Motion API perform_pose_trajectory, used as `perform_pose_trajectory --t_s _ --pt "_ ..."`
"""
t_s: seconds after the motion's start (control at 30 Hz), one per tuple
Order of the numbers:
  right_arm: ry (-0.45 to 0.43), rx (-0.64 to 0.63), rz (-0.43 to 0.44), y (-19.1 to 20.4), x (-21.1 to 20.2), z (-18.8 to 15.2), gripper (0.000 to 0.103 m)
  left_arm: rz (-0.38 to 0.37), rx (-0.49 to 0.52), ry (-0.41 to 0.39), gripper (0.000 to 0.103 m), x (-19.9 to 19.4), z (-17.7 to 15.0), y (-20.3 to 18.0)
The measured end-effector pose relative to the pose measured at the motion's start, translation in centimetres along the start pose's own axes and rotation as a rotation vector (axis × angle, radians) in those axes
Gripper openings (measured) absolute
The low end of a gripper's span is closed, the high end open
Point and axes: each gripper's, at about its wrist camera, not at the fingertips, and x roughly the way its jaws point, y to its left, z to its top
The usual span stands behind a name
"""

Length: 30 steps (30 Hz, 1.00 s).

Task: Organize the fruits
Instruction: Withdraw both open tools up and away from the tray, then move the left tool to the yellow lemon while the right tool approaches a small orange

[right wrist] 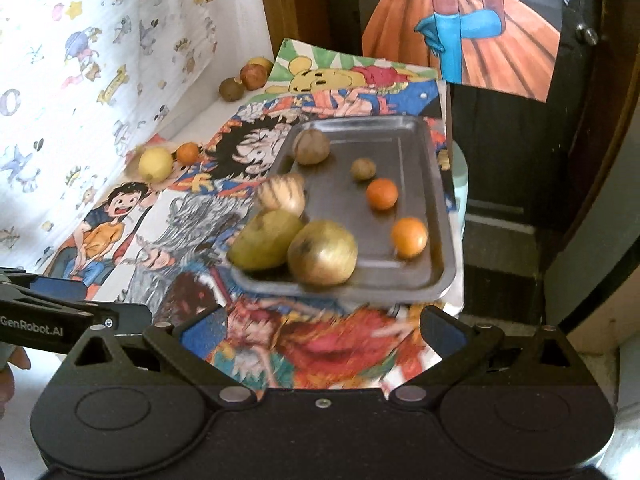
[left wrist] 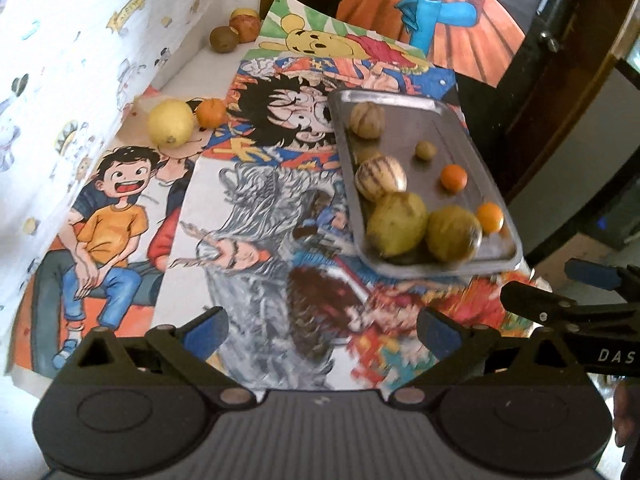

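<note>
Metal tray, frame centre, holds seven fruits: two oranges, striped melons. Left gripper and right gripper: jaws spread, empty.

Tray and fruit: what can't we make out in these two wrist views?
- Near fruits on the tray: motion-blurred in both views, type unclear.
- Rearmost of the three far fruits: mostly hidden behind its neighbour, small.
- Right gripper, left wrist view: cut off by the frame edge.
</note>
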Motion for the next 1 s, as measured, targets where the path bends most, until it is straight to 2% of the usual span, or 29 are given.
perform_pose_trajectory --t_s 0.47,1.0 --pt "0.049 0.037 -0.001 1.0 -0.1 -2.2 0.102 0.023 0.042 0.043 0.102 -0.1 -3.1 1.4" --pt "0.080 -0.019 0.030 1.1 0.8 -0.8 0.102 0.049 -0.013 0.038 0.102 -0.2 -2.8 2.4"
